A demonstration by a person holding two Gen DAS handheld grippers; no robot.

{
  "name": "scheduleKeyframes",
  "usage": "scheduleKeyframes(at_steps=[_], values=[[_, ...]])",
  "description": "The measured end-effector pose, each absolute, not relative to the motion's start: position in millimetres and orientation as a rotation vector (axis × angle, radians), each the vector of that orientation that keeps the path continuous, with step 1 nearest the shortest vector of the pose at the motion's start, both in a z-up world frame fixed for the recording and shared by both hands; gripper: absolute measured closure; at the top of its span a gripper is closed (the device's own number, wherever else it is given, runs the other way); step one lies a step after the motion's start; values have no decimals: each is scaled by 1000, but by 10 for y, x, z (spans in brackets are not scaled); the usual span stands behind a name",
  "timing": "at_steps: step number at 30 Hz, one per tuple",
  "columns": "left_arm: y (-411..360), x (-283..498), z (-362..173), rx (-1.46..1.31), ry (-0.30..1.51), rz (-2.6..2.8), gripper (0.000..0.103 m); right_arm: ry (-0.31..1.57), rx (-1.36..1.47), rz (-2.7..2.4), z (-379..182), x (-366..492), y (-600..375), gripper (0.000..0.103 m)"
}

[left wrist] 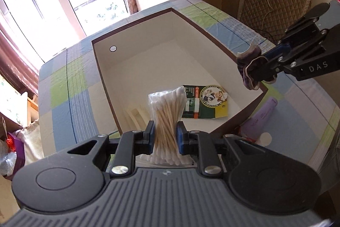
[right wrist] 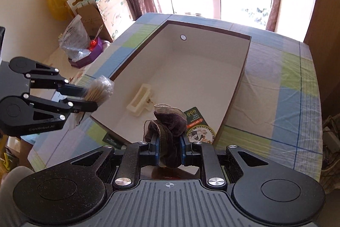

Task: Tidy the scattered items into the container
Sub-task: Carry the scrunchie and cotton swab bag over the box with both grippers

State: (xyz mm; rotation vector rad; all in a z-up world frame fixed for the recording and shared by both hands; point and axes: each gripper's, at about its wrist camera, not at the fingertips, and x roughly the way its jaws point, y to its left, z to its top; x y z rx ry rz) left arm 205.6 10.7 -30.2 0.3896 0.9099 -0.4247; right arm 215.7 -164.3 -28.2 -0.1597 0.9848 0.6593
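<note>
Nearest the left wrist camera, the left gripper (left wrist: pixel 165 137) is clamped on a clear packet of cotton swabs (left wrist: pixel 166 118), pinched at its middle between the blue pads so the white tips fan out above and below; the packet stands upright just over the near rim of the box (left wrist: pixel 212 31). The right gripper (right wrist: pixel 169 145) is likewise clenched, squeezing a crumpled dark purple cloth (right wrist: pixel 167 120) that bulges up above its fingers, held over the box's near right corner. The box, brown outside and white inside, sits open on a checked tablecloth (right wrist: pixel 286 88) of blue, green and pale squares. Lying on its floor are a cream hair claw clip (right wrist: pixel 139 102) near the left wall and a green and yellow carded packet (left wrist: pixel 204 102) toward the near right corner. Outside the box, just beside its right wall in the left wrist view, a lilac tube-shaped item (left wrist: pixel 260 118) lies on the cloth. Beyond the table stand tall windows and brown curtains.
</note>
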Motion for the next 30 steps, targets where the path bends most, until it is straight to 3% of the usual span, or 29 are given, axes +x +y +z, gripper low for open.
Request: scheduleKeyframes(at_steps=[30], values=[[-85, 2514, -749, 435, 922, -433, 86, 1020, -243, 621, -750, 2495, -1438, 82]])
